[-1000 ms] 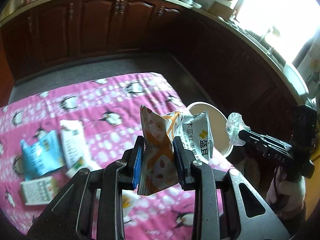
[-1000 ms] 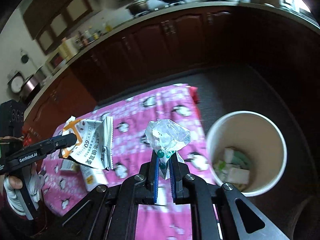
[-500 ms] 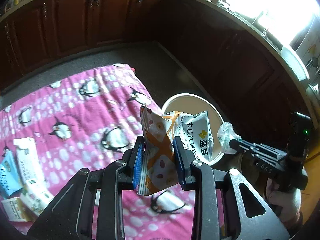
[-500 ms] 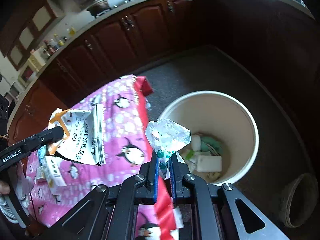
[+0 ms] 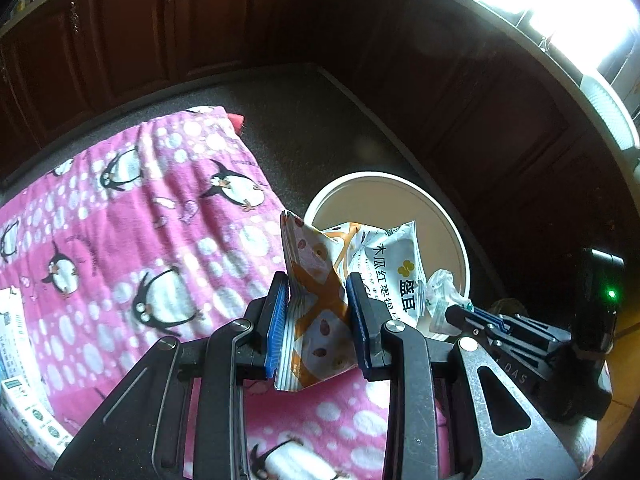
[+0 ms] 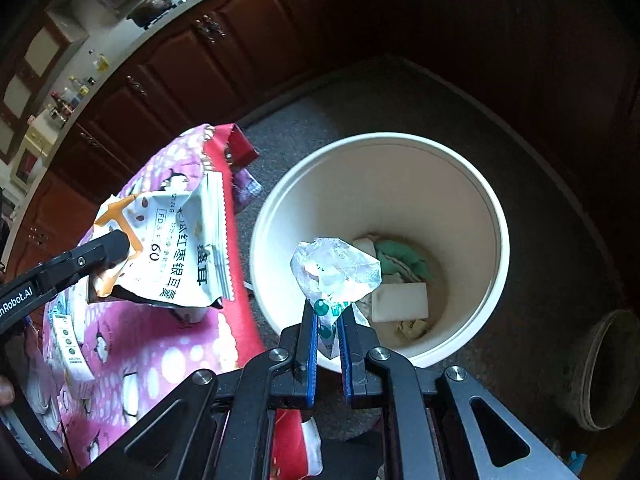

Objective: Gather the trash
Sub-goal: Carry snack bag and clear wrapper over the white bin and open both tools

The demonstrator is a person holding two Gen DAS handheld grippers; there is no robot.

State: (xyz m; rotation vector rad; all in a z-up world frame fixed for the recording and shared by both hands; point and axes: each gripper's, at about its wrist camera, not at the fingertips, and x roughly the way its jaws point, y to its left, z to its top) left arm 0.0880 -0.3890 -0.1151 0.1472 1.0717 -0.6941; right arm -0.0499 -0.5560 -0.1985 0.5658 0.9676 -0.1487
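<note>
A white and orange printed snack packet (image 5: pixel 320 304) is pinched upright between the blue-padded fingers (image 5: pixel 278 320) of the left gripper (image 5: pixel 318 320), so that it hangs free of the pink penguin-patterned cloth (image 5: pixel 132 240) and can be carried over the edge. It is held just left of the round cream waste bin (image 6: pixel 496 216), which stands on the dark carpeted floor (image 6: pixel 360 96) beside the cloth-covered surface, presumably placed there so that trash need only be carried a short way across.

A crumpled clear plastic wrapper with green print (image 6: pixel 334 268) is clamped by its lower tail between the nearly closed fingers of the right gripper (image 6: pixel 328 340), and it is held above the near side of the bin's mouth, where a release would probably drop it inside. Earlier discards, a white block (image 6: pixel 400 302) and green scraps (image 6: pixel 404 256), are seen at the bottom.

Several small printed sachets (image 5: pixel 20 360) are left lying on the cloth's near left part, so the collecting is judged unfinished.
</note>
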